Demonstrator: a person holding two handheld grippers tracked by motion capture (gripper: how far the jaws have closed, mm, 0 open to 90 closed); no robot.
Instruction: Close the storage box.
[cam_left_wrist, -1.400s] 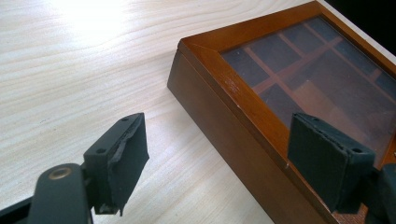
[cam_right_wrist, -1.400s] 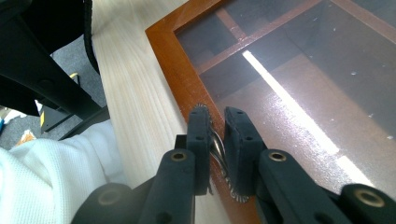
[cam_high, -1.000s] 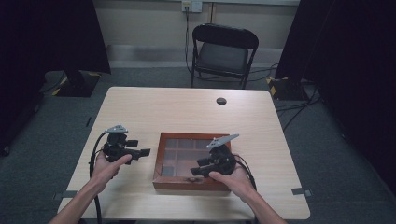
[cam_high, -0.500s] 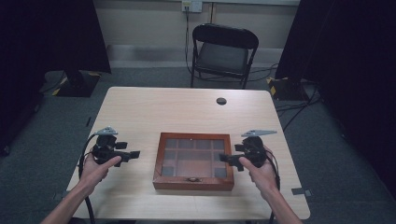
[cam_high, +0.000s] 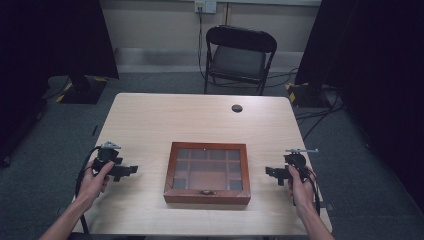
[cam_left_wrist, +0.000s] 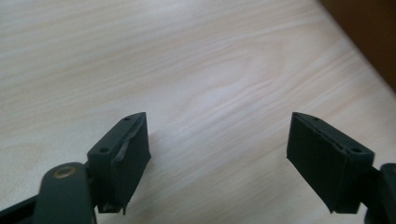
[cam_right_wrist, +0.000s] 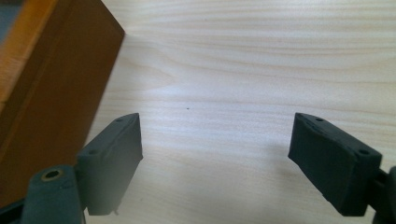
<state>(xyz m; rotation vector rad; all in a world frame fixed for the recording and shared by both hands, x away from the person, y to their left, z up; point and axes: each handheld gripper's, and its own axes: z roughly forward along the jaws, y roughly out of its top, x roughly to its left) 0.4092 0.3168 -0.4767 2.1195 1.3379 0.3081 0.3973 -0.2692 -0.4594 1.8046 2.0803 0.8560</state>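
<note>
Grippers flank a closed wooden box (cam_high: 207, 172) on the table (cam_high: 175, 115): left gripper (cam_high: 131, 170) and right gripper (cam_high: 270, 171) both gape empty, apart from it.

Box (cam_high: 207, 172) at table (cam_high: 165, 115) centre-front; left tool (cam_high: 131, 171) left of it, right tool (cam_high: 270, 172) right.

Pale wood-grain counter (cam_high: 200, 120) with a smooth matt face, reddish-brown polished wooden box (cam_high: 207, 196) with a glossy glass-paned lid, matt black plastic jaws on each hand-held gripper, dark padded chair (cam_high: 240, 57) on black metal legs, grey carpet floor (cam_high: 60, 130)
</note>
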